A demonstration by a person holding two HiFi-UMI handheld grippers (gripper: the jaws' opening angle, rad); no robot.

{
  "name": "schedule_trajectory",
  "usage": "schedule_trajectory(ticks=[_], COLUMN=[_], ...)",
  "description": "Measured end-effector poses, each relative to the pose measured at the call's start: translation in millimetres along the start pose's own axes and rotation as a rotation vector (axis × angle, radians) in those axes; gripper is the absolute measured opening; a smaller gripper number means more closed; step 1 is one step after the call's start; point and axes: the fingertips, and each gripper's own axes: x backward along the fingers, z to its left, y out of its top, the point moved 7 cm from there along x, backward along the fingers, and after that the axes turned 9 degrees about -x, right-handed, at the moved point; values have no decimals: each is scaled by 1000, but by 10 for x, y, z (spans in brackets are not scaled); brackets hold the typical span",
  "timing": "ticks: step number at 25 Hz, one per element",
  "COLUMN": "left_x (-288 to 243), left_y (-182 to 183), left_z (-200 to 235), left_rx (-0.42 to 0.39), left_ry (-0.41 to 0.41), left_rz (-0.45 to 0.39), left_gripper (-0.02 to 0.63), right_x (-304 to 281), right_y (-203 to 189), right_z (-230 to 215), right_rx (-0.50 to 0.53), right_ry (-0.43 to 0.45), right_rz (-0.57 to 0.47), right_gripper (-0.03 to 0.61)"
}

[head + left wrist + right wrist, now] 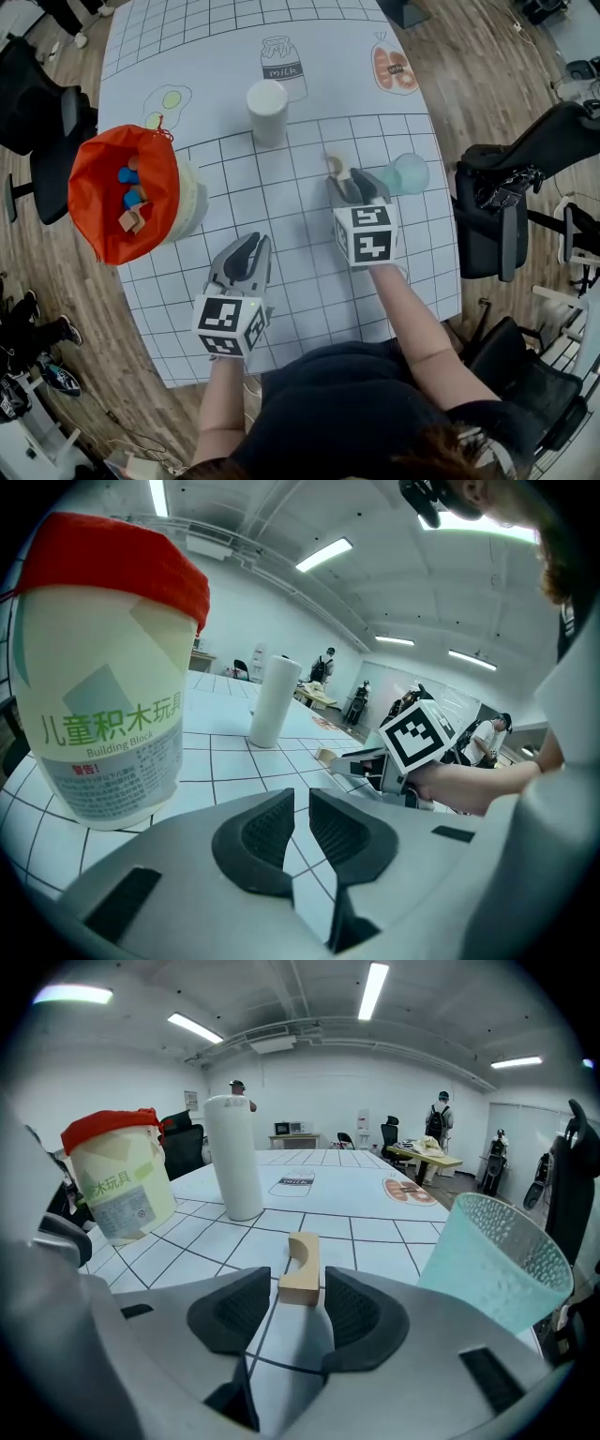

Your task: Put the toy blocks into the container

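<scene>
Plainly, the arched wooden block [300,1269] lies on the tabletop [298,302], well to the right of the container [190,202]. It sits between the spread jaws of the right tongs [298,1309], whose pads do not press it. More blocks [129,200] sit inside the container. Just right of the container, the left tongs [302,822] stand nearly together with a narrow gap, pinching nothing.

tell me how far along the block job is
Done: several blocks sit inside the red-lined container. In hand: nothing yet; the right gripper is open, the arch block on the table between the tips of its fingers, ungripped. The left gripper holds nothing. Left: grip that block and drop it in; no other loose block shows.
</scene>
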Motion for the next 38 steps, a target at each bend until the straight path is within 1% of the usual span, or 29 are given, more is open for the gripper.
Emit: schedule_trajectory(ticks=[4,8,12,16,20,25,30,35,38], left_x=[-16,-10,32,117,266,523,856,1168,1352], left_y=[-17,-29,-25,-31,-10,30,82,76,82], left_z=[30,32,23,9,1,69,157,209,231], left_rx=[7,12,15,16,35,41,55,54,48], left_ry=[1,6,17,38,69,147,241,304,341], left_rz=[3,-2,-9,-20,-52,-96,-155,-182,-198], left_gripper=[67,66,64,63,61,61,57,58,58], right_x=[-69,-89,-37,82,281,560,830,1078,1195], right_y=[-4,-16,10,78,189,382,548,688,785], right_z=[-16,-13,8,75,205,458,835,1218,1447], right_rx=[2,10,22,39,59,96,156,210,214], right_ry=[-9,-13,8,48,109,195,316,424,497], right_rz=[14,28,27,5,-29,-87,-123,-150,-162], right_gripper=[186,160,158,158,158,158,158,158,158])
